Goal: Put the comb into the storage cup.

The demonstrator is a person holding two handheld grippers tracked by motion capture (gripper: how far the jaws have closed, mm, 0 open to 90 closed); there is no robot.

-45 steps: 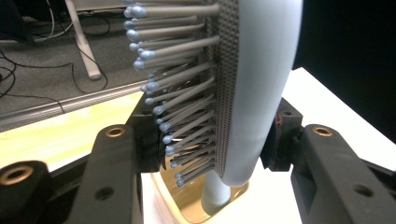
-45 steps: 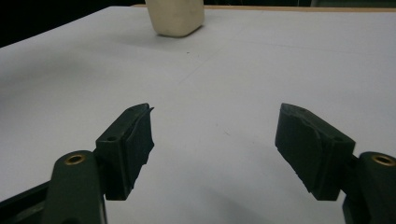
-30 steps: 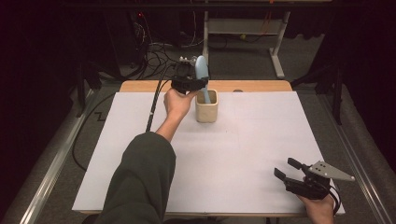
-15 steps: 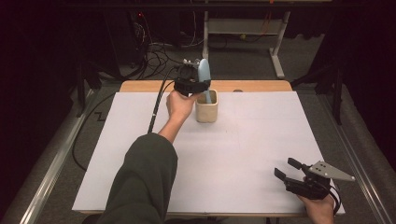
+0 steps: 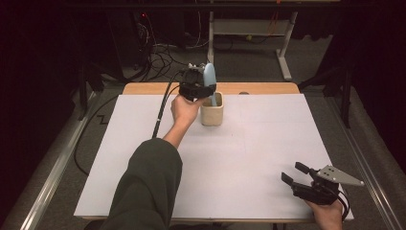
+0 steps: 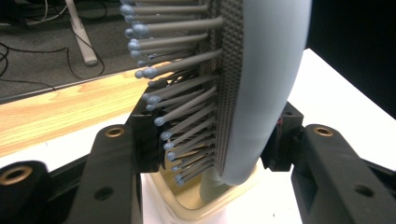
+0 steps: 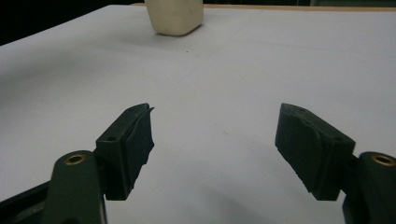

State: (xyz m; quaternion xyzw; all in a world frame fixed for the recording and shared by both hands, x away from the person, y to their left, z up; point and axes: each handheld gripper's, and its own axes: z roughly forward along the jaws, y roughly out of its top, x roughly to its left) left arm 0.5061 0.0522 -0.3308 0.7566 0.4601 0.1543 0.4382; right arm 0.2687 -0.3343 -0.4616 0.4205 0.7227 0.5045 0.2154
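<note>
Hairbrush and cup at the far end of the table. In the high view, just above the centre of the frame, the left gripper (image 5: 200, 87) holds a pale blue hairbrush (image 5: 209, 82) upright over a cream cup (image 5: 212, 109); the handle end points down into the cup's mouth while the paddle head rises above the jaws. The left gripper view explains the hold: the two black jaws are closed onto the lower part of the brush head (image 6: 261, 88), one jaw against the bristle face and the other against the smooth back, so the brush cannot tip sideways while it hangs vertically. At the bottom centre of that view the handle passes inside the rim of the cup (image 6: 187, 207); whether it touches the cup's floor cannot be told. Gripping the head rather than the handle leaves the handle free to pass in or out of the narrow opening. The cup stands on the white sheet (image 5: 268, 143) covering the table, near its far edge, where a strip of bare wood (image 5: 258, 88) shows. At the lower right of the high view the right gripper (image 5: 297, 178) rests low over the near corner of the sheet, well apart from the cup. Its own view shows the jaws spread wide with nothing between them, the cup (image 7: 174, 17) at the top of the frame; it is judged to be idle, kept clear of the working hand.
</note>
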